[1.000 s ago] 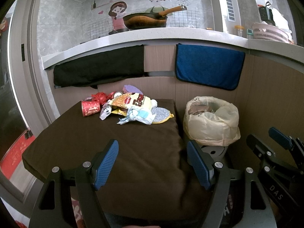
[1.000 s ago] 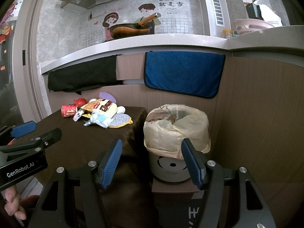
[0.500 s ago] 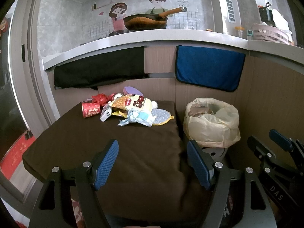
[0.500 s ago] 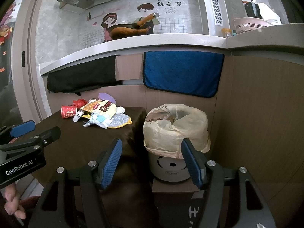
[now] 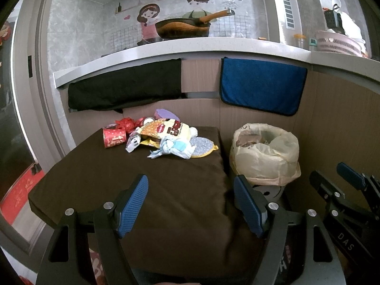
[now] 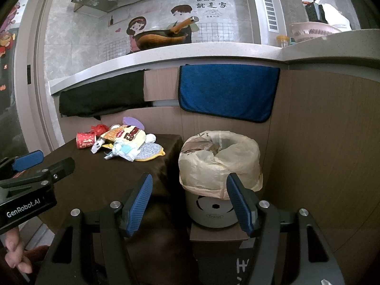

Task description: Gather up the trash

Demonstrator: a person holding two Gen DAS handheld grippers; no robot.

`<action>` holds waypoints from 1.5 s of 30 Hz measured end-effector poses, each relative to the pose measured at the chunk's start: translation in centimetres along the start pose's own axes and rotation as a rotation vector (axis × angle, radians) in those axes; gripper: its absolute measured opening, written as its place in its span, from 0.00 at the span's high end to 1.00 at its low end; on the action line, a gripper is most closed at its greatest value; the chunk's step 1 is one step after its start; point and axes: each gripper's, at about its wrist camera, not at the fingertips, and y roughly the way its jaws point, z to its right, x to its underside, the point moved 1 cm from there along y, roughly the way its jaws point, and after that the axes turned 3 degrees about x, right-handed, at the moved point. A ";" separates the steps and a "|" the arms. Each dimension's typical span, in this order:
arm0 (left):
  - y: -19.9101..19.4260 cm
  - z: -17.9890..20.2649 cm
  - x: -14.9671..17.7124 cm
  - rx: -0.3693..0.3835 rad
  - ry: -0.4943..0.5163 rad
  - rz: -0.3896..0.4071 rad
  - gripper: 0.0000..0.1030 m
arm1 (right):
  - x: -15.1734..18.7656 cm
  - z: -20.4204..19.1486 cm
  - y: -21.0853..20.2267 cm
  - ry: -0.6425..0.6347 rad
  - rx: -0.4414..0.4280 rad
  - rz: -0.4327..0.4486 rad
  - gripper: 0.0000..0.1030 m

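Crumpled trash pile [image 5: 163, 137] lies well beyond the spread, empty left gripper [image 5: 191, 204] and right gripper [image 6: 190, 204].

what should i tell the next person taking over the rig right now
Left gripper: open, empty, held above the near part of the brown table.
Right gripper: open, empty, in front of the trash bin, which stands to the right of the table.
Trash pile at the table's far edge: red cup on its side, snack bag, crumpled blue-white wrapper, round quilted pad, red wrapper.
Done: the lined bin already holds some waste; nothing is gripped.
Left: the whole pile is yet to be picked up and dropped in the bin.
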 end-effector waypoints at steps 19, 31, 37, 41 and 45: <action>-0.2 -0.2 -0.4 0.001 -0.001 -0.002 0.27 | 0.1 0.2 0.0 0.003 -0.002 -0.002 0.40; 0.8 -0.6 0.2 0.018 -0.023 -0.039 0.27 | -0.1 -0.2 1.0 -0.006 -0.008 0.000 0.40; 4.0 -4.0 -1.4 0.054 -0.051 -0.050 0.29 | -2.1 -1.3 3.9 -0.042 -0.058 0.011 0.40; 6.9 -8.6 -2.1 0.026 -0.143 -0.055 0.30 | -3.8 -2.4 6.6 -0.060 -0.104 0.004 0.40; 10.0 -13.5 -2.5 -0.023 -0.217 -0.059 0.34 | -4.9 -4.3 10.3 -0.092 -0.136 -0.025 0.40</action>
